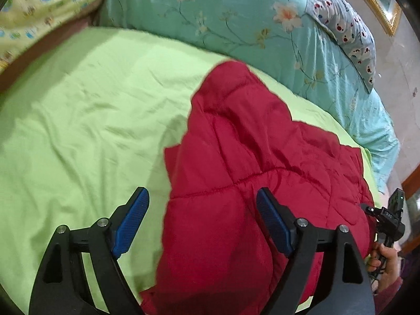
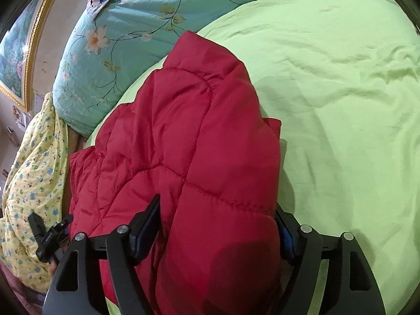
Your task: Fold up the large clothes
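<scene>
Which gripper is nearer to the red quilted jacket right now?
Right. The right gripper straddles a thick fold of the red quilted jacket, fabric bulging between its fingers. The left gripper is open over the jacket's edge, one finger above the green sheet.

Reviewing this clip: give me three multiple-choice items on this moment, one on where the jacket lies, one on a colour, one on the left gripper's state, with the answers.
1. The red quilted jacket lies on:
A. the green sheet
B. the teal floral quilt
C. the floor

2. The left gripper's pads are:
A. red
B. blue
C. white

3. The left gripper is:
A. shut on the jacket
B. shut on nothing
C. open

Answers: 1 A, green sheet shows around the jacket on both sides; 2 B, both pads show blue; 3 C, its jaws stand wide apart, with one pad over the sheet.
</scene>
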